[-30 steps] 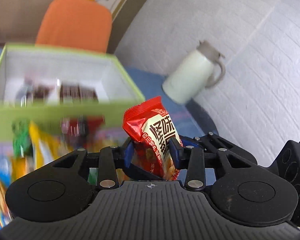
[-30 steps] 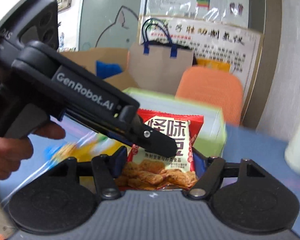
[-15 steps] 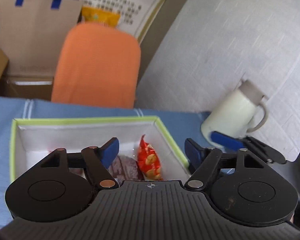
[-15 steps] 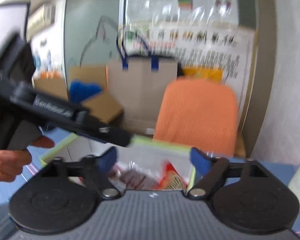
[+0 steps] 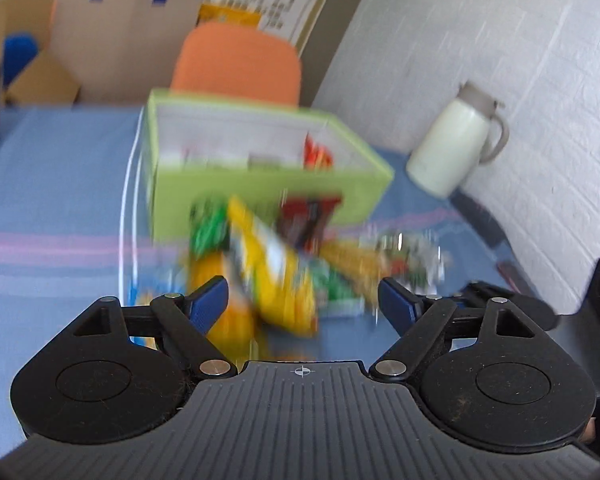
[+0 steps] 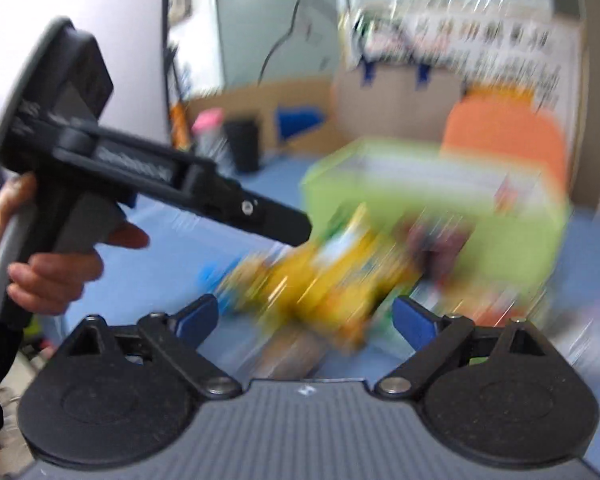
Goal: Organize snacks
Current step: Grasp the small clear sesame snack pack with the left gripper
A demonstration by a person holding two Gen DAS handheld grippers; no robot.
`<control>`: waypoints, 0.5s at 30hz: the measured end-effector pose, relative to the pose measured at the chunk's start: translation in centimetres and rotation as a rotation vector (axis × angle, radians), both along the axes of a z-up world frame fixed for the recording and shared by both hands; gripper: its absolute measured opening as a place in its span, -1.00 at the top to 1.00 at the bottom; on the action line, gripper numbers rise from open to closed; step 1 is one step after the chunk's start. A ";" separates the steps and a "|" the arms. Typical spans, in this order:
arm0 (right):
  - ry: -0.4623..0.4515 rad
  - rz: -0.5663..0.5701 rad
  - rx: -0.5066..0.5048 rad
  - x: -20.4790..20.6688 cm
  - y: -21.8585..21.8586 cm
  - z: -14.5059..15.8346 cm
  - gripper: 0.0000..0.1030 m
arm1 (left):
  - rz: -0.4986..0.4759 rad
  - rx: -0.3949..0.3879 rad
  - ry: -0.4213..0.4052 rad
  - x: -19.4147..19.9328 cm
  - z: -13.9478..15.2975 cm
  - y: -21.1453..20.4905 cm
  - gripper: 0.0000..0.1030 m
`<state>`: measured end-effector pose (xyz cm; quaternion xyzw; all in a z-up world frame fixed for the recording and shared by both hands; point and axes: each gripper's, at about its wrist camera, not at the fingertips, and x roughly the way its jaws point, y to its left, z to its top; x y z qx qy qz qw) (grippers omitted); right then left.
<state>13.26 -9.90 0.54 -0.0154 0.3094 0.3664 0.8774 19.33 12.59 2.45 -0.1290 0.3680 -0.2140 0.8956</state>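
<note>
Snacks partly sorted, both tongs empty

My left tongs [image 5: 302, 300] and right tongs [image 6: 306, 322] are spread wide, holding nothing. Ahead, the green box [image 5: 260, 192] holds a few packets; a loose snack pile [image 5: 276, 264] lies just before my tongs, unsorted.

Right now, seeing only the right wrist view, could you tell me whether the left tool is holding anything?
Observer: No, the left tool is open and empty, pointing at the snack pile.
Operator: Thank you. Is anything in the box?
Observer: Yes, a red packet stands near the right wall of the box.
Operator: Is there anything beside the box that I should avoid?
Observer: A white jug stands to its right, by the wall.
</note>
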 end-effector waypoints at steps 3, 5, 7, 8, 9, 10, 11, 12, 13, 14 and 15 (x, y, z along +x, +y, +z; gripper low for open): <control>0.035 -0.013 -0.031 -0.6 1.7 -2.1 -0.81 | -0.014 -0.056 0.089 -1.9 -2.7 0.6 -0.07; 0.040 -0.016 -0.057 0.0 2.8 -2.8 -0.81 | -0.011 -0.061 0.119 -1.8 -3.9 0.5 0.01; 0.027 -0.017 -0.069 0.4 3.6 -3.1 -0.81 | -0.030 -0.060 0.140 -1.2 -4.7 0.1 0.13; 0.018 -0.018 -0.087 0.4 4.0 -3.1 -0.80 | -0.040 -0.062 0.156 -0.8 -5.0 -0.2 0.25; 0.014 -0.013 -0.095 0.2 4.2 -3.0 -0.76 | -0.063 -0.071 0.159 -0.6 -5.3 -0.6 0.42; 0.012 -0.011 -0.093 0.3 4.3 -2.9 -0.76 | -0.074 -0.080 0.171 -0.3 -5.4 -1.1 0.48; 0.004 -0.012 -0.097 -0.1 4.3 -3.0 -0.76 | -0.075 -0.078 0.179 -0.4 -5.7 -1.4 0.52; -0.003 -0.014 -0.109 -0.6 4.2 -3.0 -0.76 | -0.080 -0.071 0.171 -0.7 -5.7 -1.5 0.61; -0.007 -0.017 -0.117 -1.0 4.0 -3.0 -0.76 | -0.089 -0.064 0.166 -1.1 -5.8 -1.9 0.64; -0.007 -0.020 -0.118 -1.7 3.2 -2.9 -0.76 | -0.106 -0.068 0.169 -1.6 -5.8 -2.1 0.64; -0.001 -0.021 -0.116 -2.2 2.7 -2.8 -0.76 | -0.126 -0.075 0.174 -2.2 -5.9 -2.3 0.64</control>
